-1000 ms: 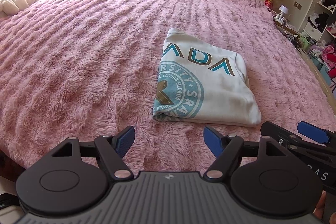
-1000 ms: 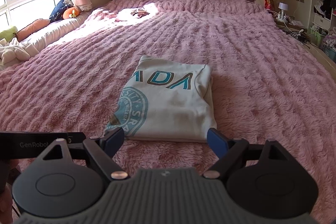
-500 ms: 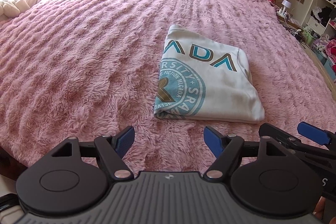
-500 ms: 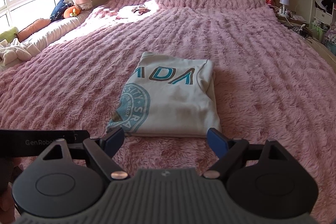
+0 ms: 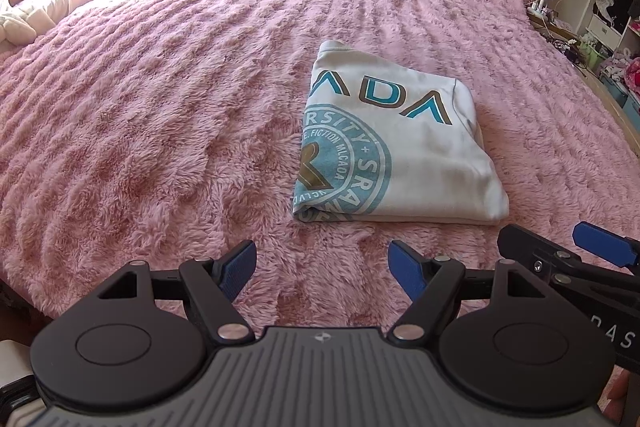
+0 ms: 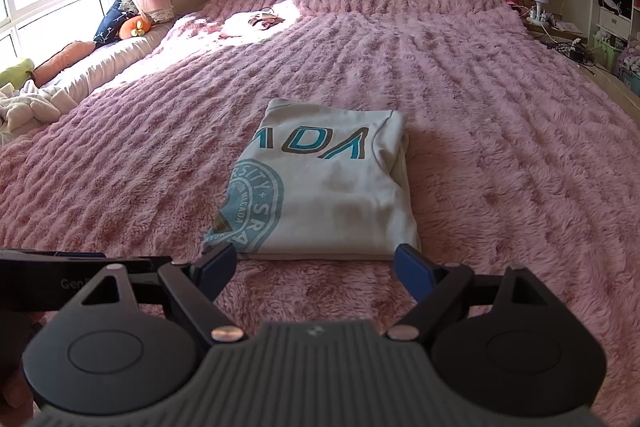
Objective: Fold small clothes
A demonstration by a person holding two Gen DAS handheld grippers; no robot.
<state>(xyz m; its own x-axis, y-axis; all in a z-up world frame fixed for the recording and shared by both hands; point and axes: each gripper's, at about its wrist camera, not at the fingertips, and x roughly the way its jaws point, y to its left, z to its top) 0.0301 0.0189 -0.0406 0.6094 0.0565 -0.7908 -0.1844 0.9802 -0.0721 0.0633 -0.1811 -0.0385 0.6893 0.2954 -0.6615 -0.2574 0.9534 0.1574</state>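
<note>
Two grippers are held low over the near edge of the bed (image 5: pixel 160 107). Nothing is gripped by the left gripper (image 5: pixel 322 267), whose jaws are spread wide. Ahead and slightly right, the shirt (image 5: pixel 416 163) is seen folded flat on the bed. Nothing is held by the right gripper (image 6: pixel 316 267) either, its jaws parted wide just short of the shirt's near edge.
</note>
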